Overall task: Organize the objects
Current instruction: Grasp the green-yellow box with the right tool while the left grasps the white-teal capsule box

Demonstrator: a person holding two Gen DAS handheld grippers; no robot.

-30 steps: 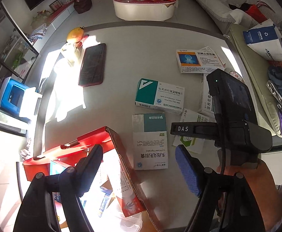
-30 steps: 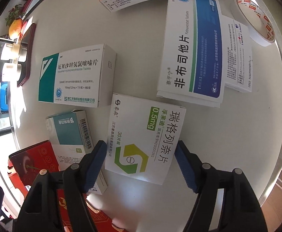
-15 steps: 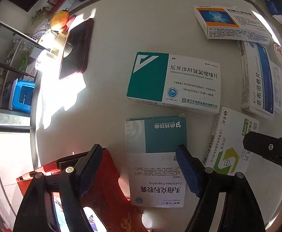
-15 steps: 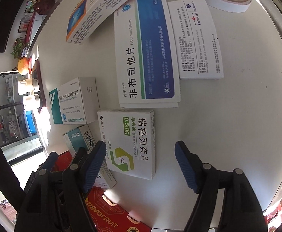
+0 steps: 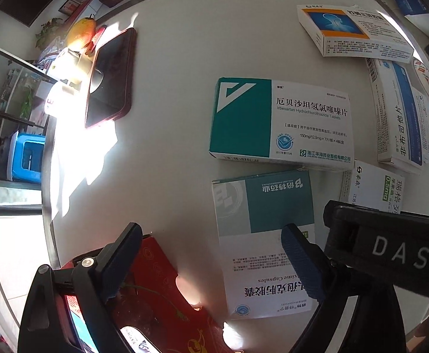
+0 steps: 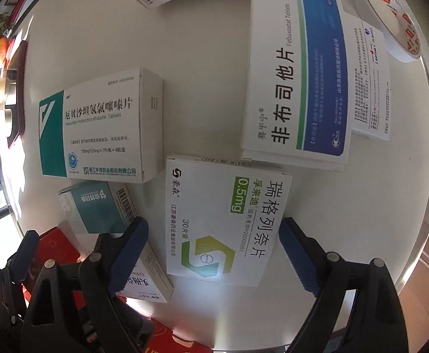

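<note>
The right gripper's body point(image 5: 387, 253) hides part of the green-logo box point(image 5: 373, 186) (at 4 o'clock); the red box point(image 5: 161, 300) runs off the bottom edge.

Left tongs point(image 5: 211, 261) and right tongs point(image 6: 213, 253) just opened wide, pointing down

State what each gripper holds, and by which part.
Nothing: the left gripper and right gripper both stand open above medicine boxes, jaws having just been opening.

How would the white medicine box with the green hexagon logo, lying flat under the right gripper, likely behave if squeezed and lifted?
The white medicine box is thin printed cardboard, so probably light and easily dented by a hard squeeze. Its glossy faces look somewhat slippery. Lying flat on the table, it should slide rather than tip or roll. The right gripper stands open astride it.
</note>
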